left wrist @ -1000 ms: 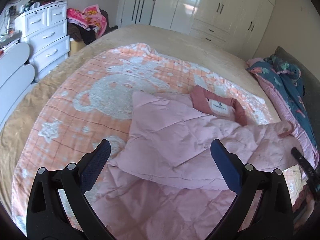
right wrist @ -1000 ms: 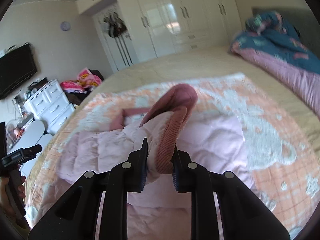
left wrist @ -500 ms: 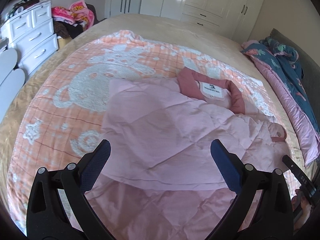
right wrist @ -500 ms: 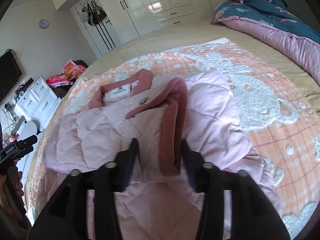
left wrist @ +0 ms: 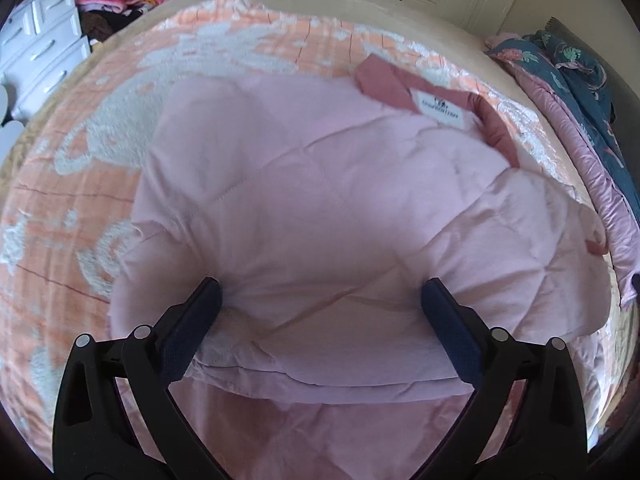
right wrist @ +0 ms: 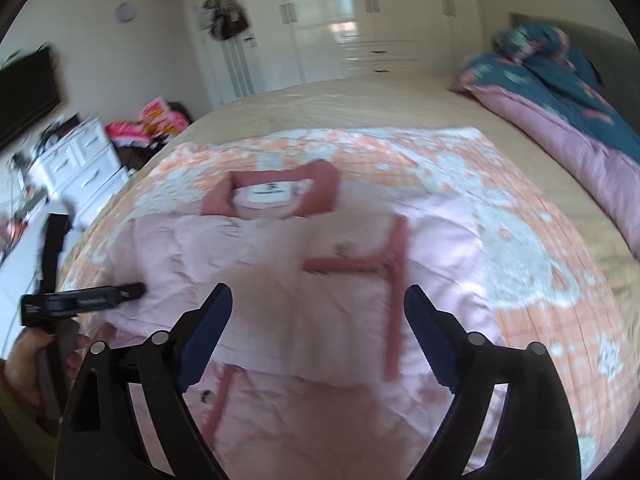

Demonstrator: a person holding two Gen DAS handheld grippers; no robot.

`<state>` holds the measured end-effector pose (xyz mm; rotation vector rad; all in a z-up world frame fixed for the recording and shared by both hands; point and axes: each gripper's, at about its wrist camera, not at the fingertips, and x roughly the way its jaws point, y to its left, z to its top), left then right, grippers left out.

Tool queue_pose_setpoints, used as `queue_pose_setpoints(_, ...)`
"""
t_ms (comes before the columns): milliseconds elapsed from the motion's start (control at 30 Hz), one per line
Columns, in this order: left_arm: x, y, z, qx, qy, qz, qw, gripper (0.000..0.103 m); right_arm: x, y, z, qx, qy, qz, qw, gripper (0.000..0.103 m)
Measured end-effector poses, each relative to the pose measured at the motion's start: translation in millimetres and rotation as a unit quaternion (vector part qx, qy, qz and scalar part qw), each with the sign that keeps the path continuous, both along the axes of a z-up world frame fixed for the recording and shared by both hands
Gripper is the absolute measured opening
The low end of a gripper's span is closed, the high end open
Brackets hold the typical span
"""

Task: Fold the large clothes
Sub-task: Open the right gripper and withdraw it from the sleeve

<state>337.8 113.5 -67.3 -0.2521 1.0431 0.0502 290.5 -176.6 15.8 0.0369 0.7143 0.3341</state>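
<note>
The left gripper (left wrist: 320, 292) hangs over a pink quilted jacket (left wrist: 320, 208) with its jaws spread wide, both pads touching or just above the fabric of a folded-over sleeve; nothing is pinched. The jacket lies on an orange blanket (left wrist: 72, 240) on the bed, its darker collar (left wrist: 496, 124) and white label (left wrist: 440, 110) farther off. White drawers (left wrist: 40, 56) stand upper left, a blue quilt (left wrist: 576, 72) at right.

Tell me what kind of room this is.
Most likely a home bedroom: a large bed with a pink jacket spread on it, white wardrobes behind, and a white chest of drawers beside it.
</note>
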Motion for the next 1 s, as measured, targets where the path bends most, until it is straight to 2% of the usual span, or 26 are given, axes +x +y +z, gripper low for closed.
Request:
queue_pose_setpoints(200,-0.3,1.0,-3.6,-0.002,0.005,-0.007,1.0000,0.095,27.0,58.2,-6.0,-0.055,0.020,0.057,0.997,0.093)
queue_pose_setpoints(300,-0.1,2.0,-4.2,-0.007,0.003,-0.007,1.0000,0.095,40.2,72.0,-18.6,-0.055,0.035,0.069,0.995,0.093)
queue_pose_setpoints(333,1.2,1.5,-3.6,-0.007,0.002,-0.007,1.0000,0.095,45.9,74.3,-24.7,-0.054,0.047,0.069,0.995,0.094)
queue_pose_setpoints(433,-0.6,1.1,-3.1,-0.007,-0.001,-0.006,1.0000,0.095,62.0,81.3,-57.9,-0.091,0.102,0.059,0.989,0.095)
queue_pose_setpoints(467,0.5,1.7,-3.0,-0.007,-0.001,-0.006,1.0000,0.095,66.3,79.9,-71.1,-0.083,0.117,0.059,0.988,0.098)
queue_pose_setpoints(533,-2.4,-0.6,-0.2,-0.006,-0.004,-0.007,1.0000,0.095,68.7,77.6,-85.5,-0.067,0.115,0.049,0.990,0.099)
queue_pose_setpoints(600,-8.0,-3.3,3.6,-0.004,-0.001,-0.007,1.0000,0.095,65.5,85.1,-92.0,-0.096,0.100,0.048,0.989,0.099)
queue_pose_setpoints(867,-34.9,-7.8,24.1,-0.015,-0.007,0.003,0.9999,0.095,63.9,83.3,-93.1,-0.092,0.101,0.044,0.990,0.099)
queue_pose_setpoints(1000,-48.9,-4.5,27.5,-0.056,-0.008,0.006,0.9984,0.095,54.6,77.6,-86.6,-0.079,0.111,0.032,0.990,0.099)
